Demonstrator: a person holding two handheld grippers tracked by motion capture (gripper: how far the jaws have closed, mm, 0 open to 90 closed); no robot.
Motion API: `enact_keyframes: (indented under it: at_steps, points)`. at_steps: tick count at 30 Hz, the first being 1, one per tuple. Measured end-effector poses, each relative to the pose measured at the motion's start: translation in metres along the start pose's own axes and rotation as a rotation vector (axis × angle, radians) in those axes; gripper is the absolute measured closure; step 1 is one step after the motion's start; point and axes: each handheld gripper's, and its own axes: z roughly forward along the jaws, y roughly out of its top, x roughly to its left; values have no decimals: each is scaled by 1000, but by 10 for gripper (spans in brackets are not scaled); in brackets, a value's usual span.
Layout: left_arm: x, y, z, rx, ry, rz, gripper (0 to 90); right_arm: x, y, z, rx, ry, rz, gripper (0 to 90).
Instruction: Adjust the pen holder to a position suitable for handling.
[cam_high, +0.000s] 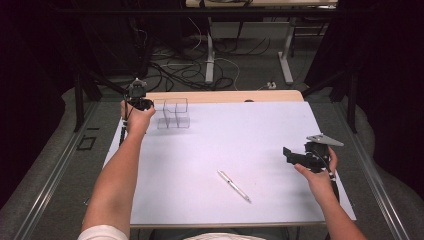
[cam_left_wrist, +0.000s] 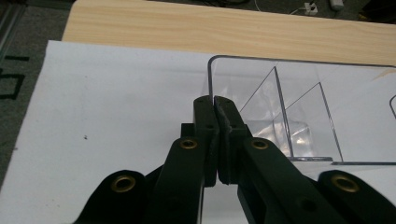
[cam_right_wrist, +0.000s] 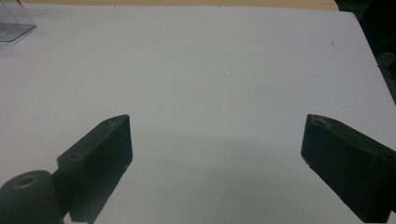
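A white sheet covers most of the tabletop (cam_high: 260, 150), and a strip of pale wood (cam_high: 225, 96) shows along its far edge. Grey carpeted floor (cam_high: 250, 65) lies beyond, strewn with tangled black and white cables (cam_high: 175, 70). The white metal legs of another desk (cam_high: 210, 55) stand on it, with a white power strip (cam_high: 271, 85) near one foot. Dark curtains (cam_high: 30, 75) hang at both sides, leaving the edges of the room dim. Black frame struts (cam_high: 79, 100) rise beside the tabletop, and metal rails (cam_high: 55, 170) run along the floor.

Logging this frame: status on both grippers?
Left gripper shut on clear organizer wall. Right gripper open, nothing between fingers. Pen lies untouched mid-table.
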Motion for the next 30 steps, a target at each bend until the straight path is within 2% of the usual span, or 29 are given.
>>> enact_keyframes:
  at_steps: [4,9,21,30]
  points:
    - [-11,-3,-3,13,-9,3,894,2,0,-1,-3,2,10,87]
    - [-25,-9,-9,30,-37,-21,895,0,1,-1,-5,0,-1,87]
    - [-67,-28,-20,48,-51,20,894,-1,1,-2,-6,13,21,87]
    - [-97,-36,-27,58,-73,45,894,2,1,-1,-9,23,5,87]
